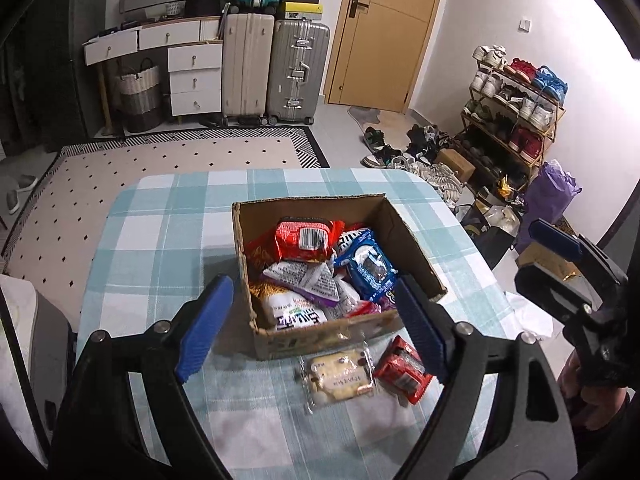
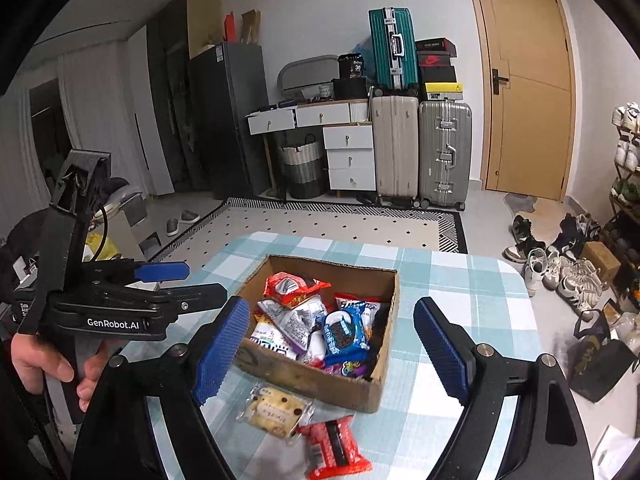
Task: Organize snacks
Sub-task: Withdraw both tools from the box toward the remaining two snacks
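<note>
A cardboard box [image 1: 394,224] [image 2: 352,392] stands on the checked tablecloth, filled with several snack packs: a red pack [image 1: 306,240] [image 2: 290,286] on top, a blue cookie pack [image 1: 370,266] [image 2: 346,330], white and purple packs. In front of the box lie a clear pack of pale biscuits [image 1: 340,374] [image 2: 274,410] and a small red pack [image 1: 402,370] [image 2: 336,450]. My left gripper [image 1: 312,326] is open and empty above the box's near edge. My right gripper [image 2: 332,354] is open and empty, above the same edge; it also shows in the left wrist view [image 1: 560,256].
The table [image 1: 160,240] [image 2: 472,292] has rounded corners, with a patterned rug [image 1: 160,164] beyond. Suitcases [image 1: 298,68], a white drawer unit [image 1: 194,76], a door [image 1: 392,28] and a shoe rack [image 1: 516,108] with shoes on the floor stand behind.
</note>
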{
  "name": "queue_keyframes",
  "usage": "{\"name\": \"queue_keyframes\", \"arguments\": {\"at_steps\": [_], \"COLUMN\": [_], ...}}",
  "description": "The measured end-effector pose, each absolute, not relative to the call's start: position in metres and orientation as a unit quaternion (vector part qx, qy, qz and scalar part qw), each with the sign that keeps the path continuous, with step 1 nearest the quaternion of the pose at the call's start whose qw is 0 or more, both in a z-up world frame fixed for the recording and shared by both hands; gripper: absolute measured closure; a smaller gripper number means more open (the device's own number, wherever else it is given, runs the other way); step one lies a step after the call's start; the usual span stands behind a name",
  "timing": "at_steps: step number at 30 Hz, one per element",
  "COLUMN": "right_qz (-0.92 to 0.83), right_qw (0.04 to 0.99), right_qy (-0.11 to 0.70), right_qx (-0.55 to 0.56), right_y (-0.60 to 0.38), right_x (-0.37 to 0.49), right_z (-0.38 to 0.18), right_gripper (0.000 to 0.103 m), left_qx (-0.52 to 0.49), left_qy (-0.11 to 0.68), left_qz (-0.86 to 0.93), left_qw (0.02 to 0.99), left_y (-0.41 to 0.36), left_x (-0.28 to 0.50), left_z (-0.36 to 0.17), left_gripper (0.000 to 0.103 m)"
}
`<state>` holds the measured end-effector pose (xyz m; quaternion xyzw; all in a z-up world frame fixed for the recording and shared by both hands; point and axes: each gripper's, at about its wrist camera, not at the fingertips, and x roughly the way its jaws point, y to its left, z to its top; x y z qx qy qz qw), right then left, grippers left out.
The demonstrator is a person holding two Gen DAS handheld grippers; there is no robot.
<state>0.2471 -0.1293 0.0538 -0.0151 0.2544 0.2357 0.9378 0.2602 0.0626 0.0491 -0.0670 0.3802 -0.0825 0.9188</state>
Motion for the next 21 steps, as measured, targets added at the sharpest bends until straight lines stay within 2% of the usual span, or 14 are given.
{"name": "queue_keyframes", "arguments": {"at_steps": [11, 21], "right_qz": [0.239, 0.24], "right_qw": [0.943, 0.941], "right_qy": [0.23, 0.24], "right_qx": [-0.02, -0.001], "right_y": [-0.14, -0.147], "right_x": [0.193, 0.167], "right_z": [0.056, 0.033], "right_gripper": [0.012, 0.011], "left_qx": [-0.061, -0.072], "left_qy": [0.356, 0.344], "left_qz": [-0.069, -0.067], "left_qw": [0.93, 0.934], "left_y": [0.057, 0.057], "left_x": [0.215, 0.182], "left_z": [0.059, 0.052], "left_gripper": [0.017, 0.012]}}
